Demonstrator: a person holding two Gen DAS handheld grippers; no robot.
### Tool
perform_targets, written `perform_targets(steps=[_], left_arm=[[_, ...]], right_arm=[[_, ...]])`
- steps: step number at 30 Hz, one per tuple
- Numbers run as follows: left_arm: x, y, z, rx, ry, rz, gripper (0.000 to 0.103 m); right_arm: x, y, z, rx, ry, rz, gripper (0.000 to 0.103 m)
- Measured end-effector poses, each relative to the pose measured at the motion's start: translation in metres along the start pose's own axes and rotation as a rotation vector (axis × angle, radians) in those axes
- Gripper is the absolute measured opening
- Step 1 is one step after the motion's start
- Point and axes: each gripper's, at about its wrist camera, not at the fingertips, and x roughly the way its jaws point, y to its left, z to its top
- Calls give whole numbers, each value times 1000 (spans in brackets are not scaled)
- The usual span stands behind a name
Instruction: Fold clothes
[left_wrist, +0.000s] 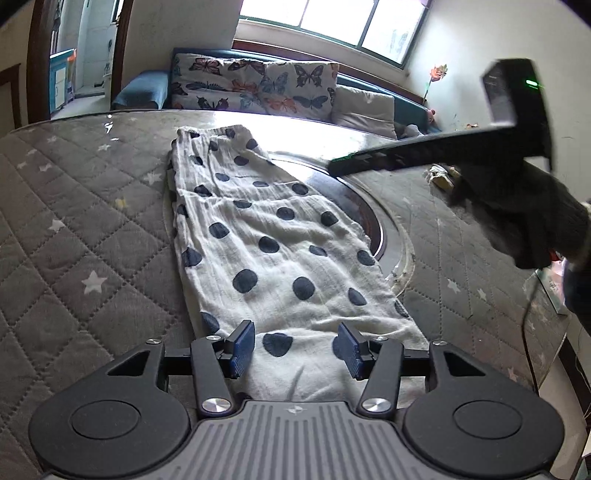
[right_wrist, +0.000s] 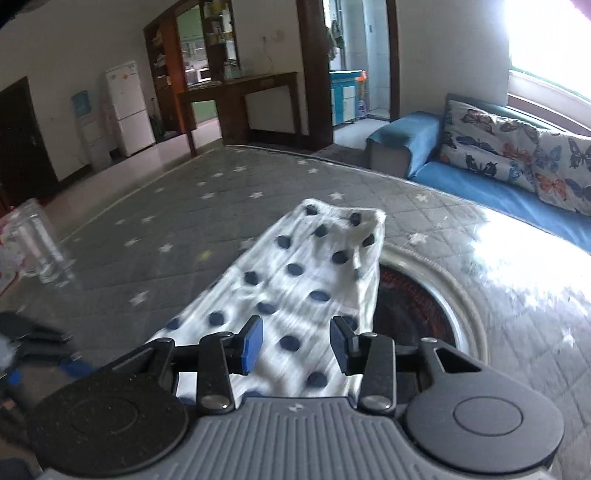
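Note:
A white garment with dark blue dots (left_wrist: 273, 236) lies as a long folded strip on the quilted grey table cover (left_wrist: 74, 221). My left gripper (left_wrist: 295, 349) is open over its near end, blue pads on either side, holding nothing. In the right wrist view the same garment (right_wrist: 306, 273) stretches away from me, and my right gripper (right_wrist: 297, 343) is open above its near part, empty. The right gripper and gloved hand (left_wrist: 517, 192) show blurred at the right of the left wrist view, raised above the table.
A round dark recess with a metal ring (left_wrist: 373, 221) sits in the table under the garment's right edge. A glass mug (right_wrist: 37, 243) stands at the table's left. A blue sofa with butterfly cushions (left_wrist: 258, 85) lies beyond. A cable (left_wrist: 528, 332) hangs at the right.

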Motion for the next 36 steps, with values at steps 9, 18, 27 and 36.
perform_targets(steps=[9,18,27,36], left_arm=[[5,4,-2,-1,23,36,54],[13,8,0,-17,41,43,54],[19,12,5,-22,42,38,54],[21,16,12,-34,52,17,55]], right_arm=[[67,-39,20,79,25,-47,40],[106,-60,41,150,7,-50,40],[133,-76,56,187,-9,-43,41],[157,-96,64,228,-27,-2,42]])
